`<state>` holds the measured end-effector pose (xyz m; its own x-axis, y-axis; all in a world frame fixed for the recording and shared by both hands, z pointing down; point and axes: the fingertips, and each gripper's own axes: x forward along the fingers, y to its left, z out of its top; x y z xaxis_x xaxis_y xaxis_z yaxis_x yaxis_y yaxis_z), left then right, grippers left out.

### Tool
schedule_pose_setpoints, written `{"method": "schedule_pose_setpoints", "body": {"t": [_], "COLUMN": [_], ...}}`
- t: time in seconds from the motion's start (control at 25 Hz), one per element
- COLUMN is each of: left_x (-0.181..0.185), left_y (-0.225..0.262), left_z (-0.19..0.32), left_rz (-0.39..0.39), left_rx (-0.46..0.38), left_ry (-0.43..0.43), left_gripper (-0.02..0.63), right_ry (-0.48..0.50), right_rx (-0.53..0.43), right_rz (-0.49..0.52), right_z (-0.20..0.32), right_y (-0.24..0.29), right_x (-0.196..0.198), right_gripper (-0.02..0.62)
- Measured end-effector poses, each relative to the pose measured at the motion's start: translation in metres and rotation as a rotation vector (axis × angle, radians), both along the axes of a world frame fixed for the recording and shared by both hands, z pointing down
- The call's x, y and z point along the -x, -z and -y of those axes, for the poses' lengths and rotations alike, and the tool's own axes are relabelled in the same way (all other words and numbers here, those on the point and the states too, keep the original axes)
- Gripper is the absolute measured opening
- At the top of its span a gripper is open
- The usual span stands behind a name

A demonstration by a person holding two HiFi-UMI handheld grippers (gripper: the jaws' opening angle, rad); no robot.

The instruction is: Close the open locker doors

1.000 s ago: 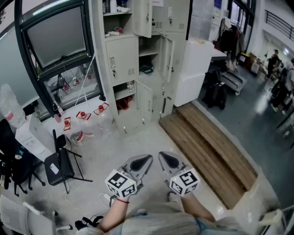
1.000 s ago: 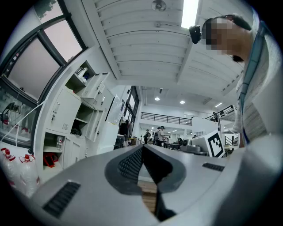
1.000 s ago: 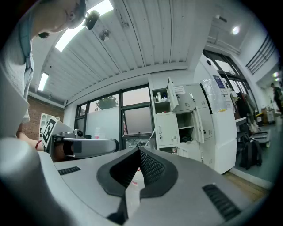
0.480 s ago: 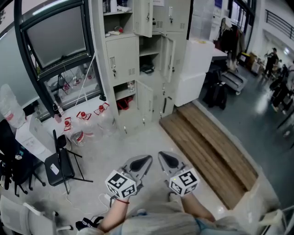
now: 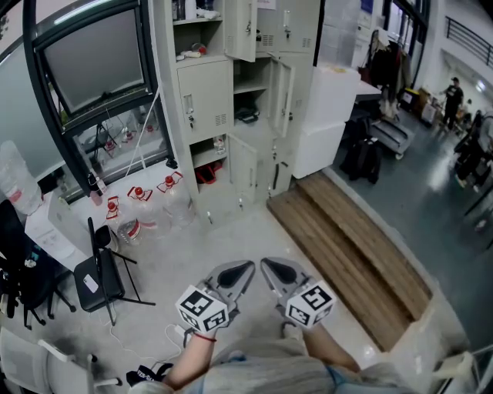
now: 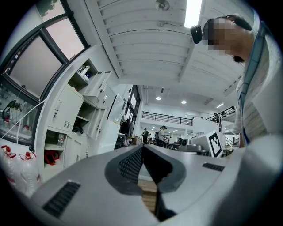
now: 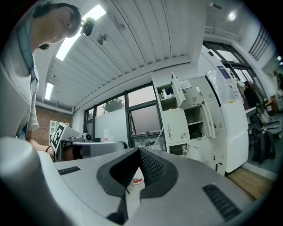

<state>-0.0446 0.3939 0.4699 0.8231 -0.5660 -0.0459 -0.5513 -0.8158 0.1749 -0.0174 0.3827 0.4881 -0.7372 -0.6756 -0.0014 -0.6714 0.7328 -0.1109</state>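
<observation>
Water bottles [image 5: 139, 206] below the window [image 5: 92, 58], far left | lockers [image 5: 204, 100] beside it, tops cut off in head view, several doors [image 5: 281, 96] open | left gripper [image 5: 246, 268], right gripper [image 5: 266, 264] low over pale floor [image 5: 185, 254], each with jaws together, empty | ceiling light [image 6: 192, 12] shows only in the gripper views | wooden platform [image 5: 347, 246] at right.

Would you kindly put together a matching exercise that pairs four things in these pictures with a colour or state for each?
Things:
1. chair
2. top locker door
3. left gripper
4. bottle caps

Colour or state:
A. red
B. shut, holding nothing
C. black
D. swung open

Pairs: 1-C, 2-D, 3-B, 4-A.
</observation>
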Motion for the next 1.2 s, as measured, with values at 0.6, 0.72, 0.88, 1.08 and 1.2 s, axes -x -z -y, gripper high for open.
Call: {"method": "schedule_pose_setpoints", "body": {"t": [0.6, 0.72, 0.88, 1.08, 1.2], "left_x": [0.012, 0.008, 0.006, 0.006, 0.005], "left_y": [-0.004, -0.007, -0.009, -0.014, -0.018], "left_z": [0.002, 0.008, 0.024, 0.058, 0.087], "left_rz": [-0.021, -0.021, -0.023, -0.017, -0.013], "left_rx": [0.016, 0.027, 0.016, 0.035, 0.042], "left_ry": [0.019, 0.011, 0.009, 0.029, 0.042], "left_gripper": [0.003, 0.003, 0.003, 0.003, 0.003], "right_ry": [0.007, -0.007, -0.003, 0.017, 0.022], "right_rx": [-0.005, 0.003, 0.003, -0.01, -0.008], "right_rz": [-0.021, -0.017, -0.021, -0.019, -0.013], "right_z": [0.0, 0.009, 0.026, 0.061, 0.091], "right_y": [-0.003, -0.004, -0.002, -0.004, -0.005], "right_x": [0.008, 0.003, 0.0, 0.0, -0.002], "right_gripper": [0.002, 0.002, 0.002, 0.002, 0.002]}}
